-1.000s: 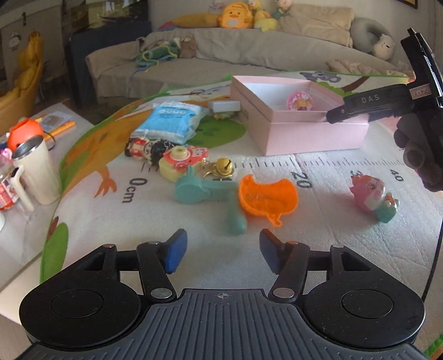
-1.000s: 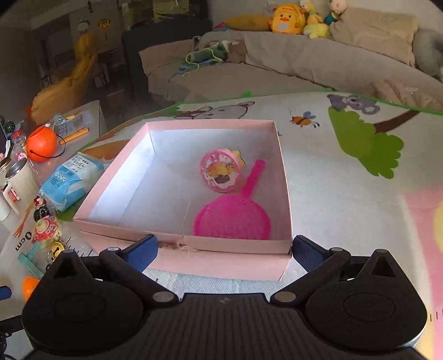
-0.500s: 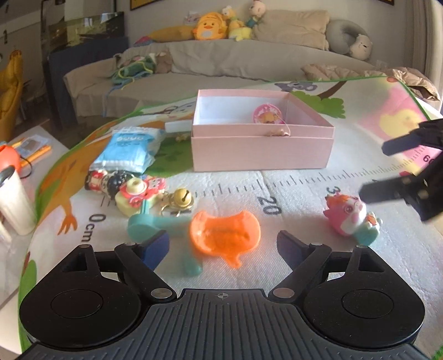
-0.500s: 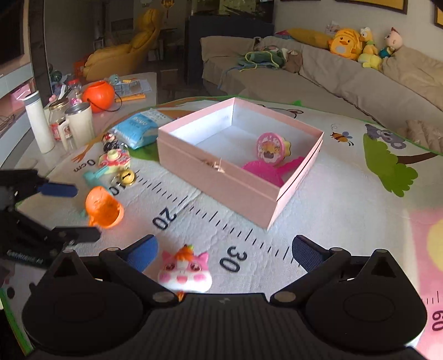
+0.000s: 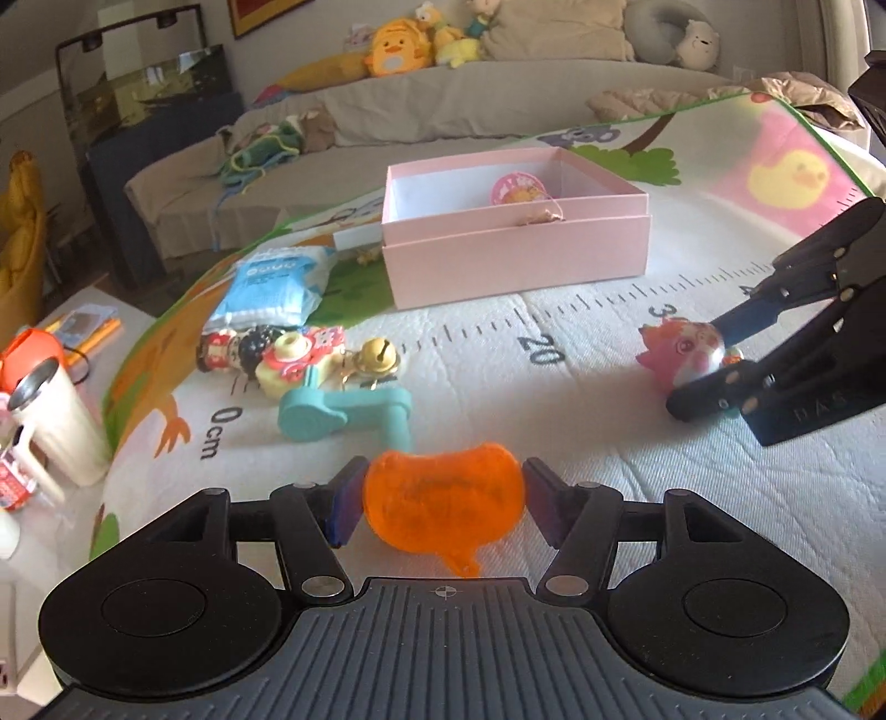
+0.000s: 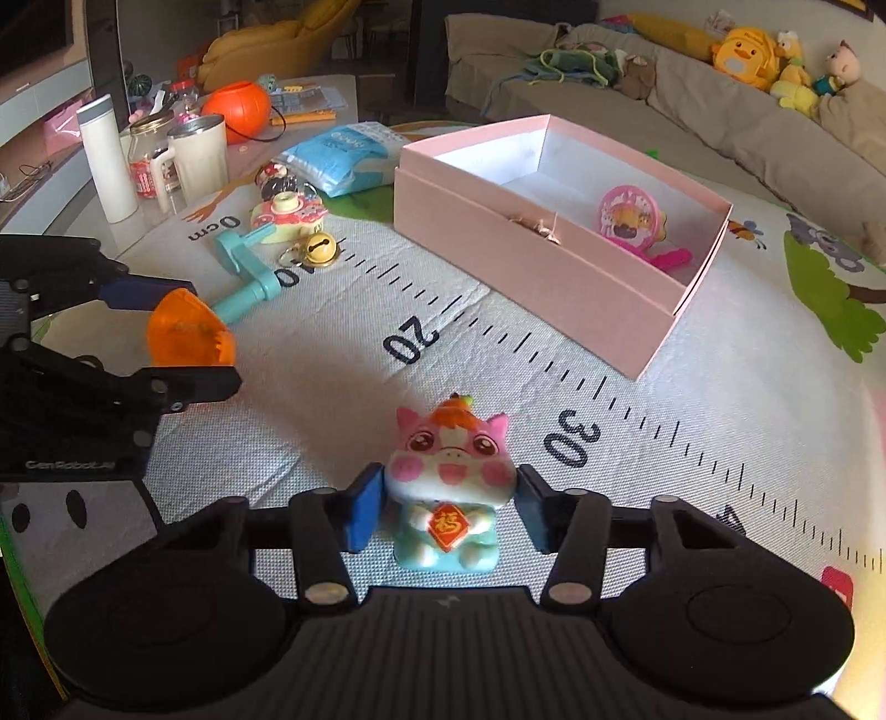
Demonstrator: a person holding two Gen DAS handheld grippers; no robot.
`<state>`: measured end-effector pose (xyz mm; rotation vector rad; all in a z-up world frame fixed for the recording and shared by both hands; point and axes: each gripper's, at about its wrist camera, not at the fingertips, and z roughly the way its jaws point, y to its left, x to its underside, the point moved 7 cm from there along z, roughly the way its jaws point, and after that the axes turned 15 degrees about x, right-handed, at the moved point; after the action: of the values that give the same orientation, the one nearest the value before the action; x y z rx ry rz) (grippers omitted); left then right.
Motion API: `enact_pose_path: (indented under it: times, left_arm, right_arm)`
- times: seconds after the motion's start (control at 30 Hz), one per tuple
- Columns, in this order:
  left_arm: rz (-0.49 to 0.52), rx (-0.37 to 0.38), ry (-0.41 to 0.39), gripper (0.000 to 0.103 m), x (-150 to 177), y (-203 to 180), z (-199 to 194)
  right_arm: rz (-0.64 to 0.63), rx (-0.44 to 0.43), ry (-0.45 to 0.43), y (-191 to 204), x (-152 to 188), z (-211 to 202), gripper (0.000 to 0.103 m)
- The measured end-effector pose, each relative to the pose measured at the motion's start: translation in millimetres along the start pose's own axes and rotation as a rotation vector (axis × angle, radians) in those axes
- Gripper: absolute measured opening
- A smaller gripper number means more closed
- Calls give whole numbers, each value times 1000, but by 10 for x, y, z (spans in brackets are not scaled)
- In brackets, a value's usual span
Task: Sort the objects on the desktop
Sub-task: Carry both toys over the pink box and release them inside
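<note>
You are in a home living room: a long sofa with plush toys, a children's play mat.

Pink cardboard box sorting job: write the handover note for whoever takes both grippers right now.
Left gripper: jaws just closing, pads against the orange translucent plastic mould on the play mat.
Right gripper: jaws just closing, pads at the pink squishy animal figure.
Done: round pink toy and pink scoop lie in the pink cardboard box.
Left: box both held toys, then the teal plastic crank handle, gold bell, figurine cluster and blue tissue pack.
</note>
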<state>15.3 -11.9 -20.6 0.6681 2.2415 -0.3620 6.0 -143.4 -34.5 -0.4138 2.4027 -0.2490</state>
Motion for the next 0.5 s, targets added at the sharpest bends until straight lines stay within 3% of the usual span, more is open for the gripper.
enact_pose_path:
  times: [0.2, 0.3, 0.4, 0.5]
  left_arm:
    - [-61, 46, -56, 65, -65, 74, -365]
    - [-10, 58, -142, 65, -440, 35, -516]
    - [74, 40, -247, 65, -916, -9, -583]
    - [75, 40, -292, 65, -1341, 24, -435]
  right_arm:
    - [19, -56, -4, -3, 3, -458, 47]
    - [29, -83, -83, -73, -194, -906, 47]
    - [77, -56, -164, -301, -551, -1260, 47]
    - [144, -7, -224, -621, -961, -1384, 47]
